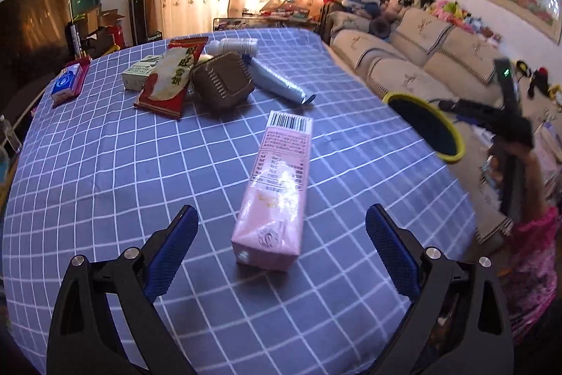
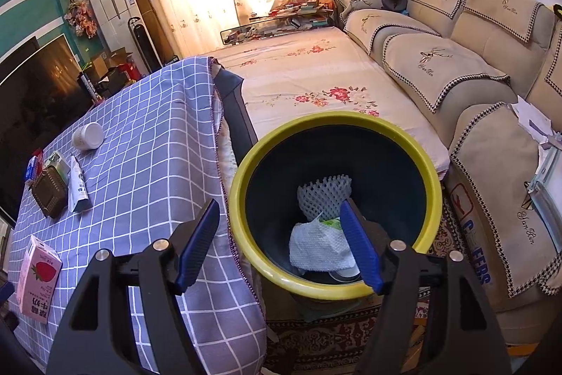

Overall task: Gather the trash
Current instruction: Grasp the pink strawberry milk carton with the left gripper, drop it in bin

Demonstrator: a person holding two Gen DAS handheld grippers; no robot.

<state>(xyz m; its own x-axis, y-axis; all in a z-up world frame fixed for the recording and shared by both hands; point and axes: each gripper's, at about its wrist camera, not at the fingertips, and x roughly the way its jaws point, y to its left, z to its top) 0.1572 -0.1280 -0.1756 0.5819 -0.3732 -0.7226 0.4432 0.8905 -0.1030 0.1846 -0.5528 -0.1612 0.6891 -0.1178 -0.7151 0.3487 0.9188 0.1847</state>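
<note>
step: we line our left gripper [image 1: 281,241] up, jaws wide, on the pink strawberry-milk carton [image 1: 275,192] lying flat on the checked tablecloth [image 1: 105,164] | right gripper [image 2: 281,241]: wide, empty, over the yellow-rimmed dark bin [image 2: 337,290] | next: we judge advance, straddle carton, close.

The right gripper [image 2: 279,243] hangs over the yellow-rimmed bin [image 2: 246,164], jaws spread wide with nothing between them. Inside the bin lie a white foam net [image 2: 321,197] and a white cloth [image 2: 318,245] (something green shows at the cloth's upper edge). Left of the bin stands the checked table [image 2: 154,143], bearing a pink carton [image 2: 37,276], a brown tray [image 2: 49,194], a tube [image 2: 77,187] and a white bottle [image 2: 87,136]. A sofa [image 2: 456,65] sits behind.
</note>
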